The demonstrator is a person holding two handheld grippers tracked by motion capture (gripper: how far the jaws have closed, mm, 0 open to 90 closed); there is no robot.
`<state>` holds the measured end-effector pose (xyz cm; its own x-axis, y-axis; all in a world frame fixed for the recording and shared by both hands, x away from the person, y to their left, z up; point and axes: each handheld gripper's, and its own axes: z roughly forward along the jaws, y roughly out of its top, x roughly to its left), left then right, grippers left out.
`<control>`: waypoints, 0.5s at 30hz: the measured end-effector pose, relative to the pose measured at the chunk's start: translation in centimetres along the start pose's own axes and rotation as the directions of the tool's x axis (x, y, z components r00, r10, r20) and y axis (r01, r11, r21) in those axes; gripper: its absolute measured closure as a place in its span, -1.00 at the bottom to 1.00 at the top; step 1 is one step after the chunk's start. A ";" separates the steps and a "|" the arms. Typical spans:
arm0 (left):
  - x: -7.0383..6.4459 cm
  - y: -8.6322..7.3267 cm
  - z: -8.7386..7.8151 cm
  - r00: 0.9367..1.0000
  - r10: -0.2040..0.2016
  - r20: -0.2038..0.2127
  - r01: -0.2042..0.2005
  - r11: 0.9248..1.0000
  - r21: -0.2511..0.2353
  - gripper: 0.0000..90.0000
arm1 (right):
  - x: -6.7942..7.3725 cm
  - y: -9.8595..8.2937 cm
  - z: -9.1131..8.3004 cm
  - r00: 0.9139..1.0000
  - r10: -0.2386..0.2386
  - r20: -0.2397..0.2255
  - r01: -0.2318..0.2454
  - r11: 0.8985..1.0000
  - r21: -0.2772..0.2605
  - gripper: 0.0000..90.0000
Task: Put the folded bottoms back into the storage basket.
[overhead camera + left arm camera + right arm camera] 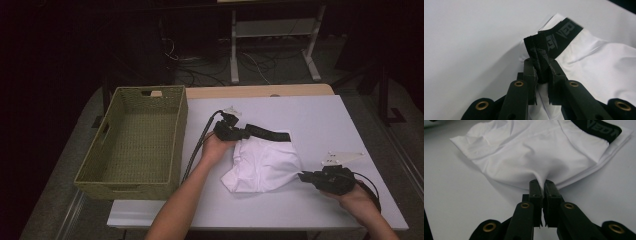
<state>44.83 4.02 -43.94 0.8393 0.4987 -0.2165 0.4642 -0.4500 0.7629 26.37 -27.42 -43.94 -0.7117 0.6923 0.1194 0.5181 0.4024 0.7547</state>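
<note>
A pair of white underwear (265, 162) with a black waistband (270, 133) lies folded near the middle of the table. My left gripper (246, 132) is shut on the bunched end of the black waistband (544, 55), at the garment's far left corner. My right gripper (303, 176) is shut on the white fabric's edge (540, 176) at the garment's right side, pinching a small fold. In the right gripper view the underwear (529, 152) spreads away from the jaws, its waistband (599, 128) at the top right.
A woven green basket (177, 135), nothing in it, stands at the table's left. The pale table (320, 115) extends to the right and behind the garment. Table legs and cables (250, 62) lie on the floor beyond the far edge.
</note>
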 end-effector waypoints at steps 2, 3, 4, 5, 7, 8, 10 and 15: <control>-0.1 0.1 -0.2 1.000 0.004 0.002 -0.004 1.000 -0.001 0.75 | 0.0 0.2 0.0 1.000 -0.006 0.000 0.006 1.000 -0.005 0.89; -0.2 0.2 -0.3 1.000 0.003 0.004 -0.003 1.000 -0.005 0.75 | 0.1 0.5 -0.1 1.000 -0.008 -0.001 0.008 1.000 -0.009 0.89; -0.2 0.2 -0.4 1.000 0.005 0.007 -0.005 1.000 -0.006 0.75 | 0.2 1.1 -0.2 1.000 -0.019 -0.001 0.019 1.000 -0.023 0.89; -0.3 0.3 -0.5 1.000 0.007 0.011 -0.006 1.000 -0.007 0.75 | 0.2 1.1 -0.2 1.000 -0.019 -0.001 0.019 1.000 -0.023 0.89; -0.4 0.5 -0.8 1.000 0.004 0.019 -0.004 1.000 -0.013 0.75 | 0.3 1.7 -0.3 1.000 -0.028 -0.004 0.028 0.999 -0.034 0.89; -0.5 0.6 -1.0 0.999 -0.004 0.033 0.004 1.000 -0.021 0.75 | 0.4 2.1 -0.3 0.999 -0.035 -0.006 0.034 0.999 -0.040 0.89; -0.8 0.9 -1.3 0.999 0.000 0.043 0.001 1.000 -0.023 0.75 | 0.5 2.8 -0.3 0.999 -0.045 -0.014 0.044 0.998 -0.055 0.89; -1.5 1.8 -2.3 0.998 0.019 0.060 -0.017 0.999 -0.033 0.75 | 0.7 4.7 -0.3 0.997 -0.074 -0.027 0.072 0.993 -0.090 0.89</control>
<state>43.78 4.17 -40.90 0.8632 0.4452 -0.2382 0.4405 -0.4333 0.7863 28.18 -25.24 -40.15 -0.7606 0.6442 0.0802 0.4211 0.3956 0.8162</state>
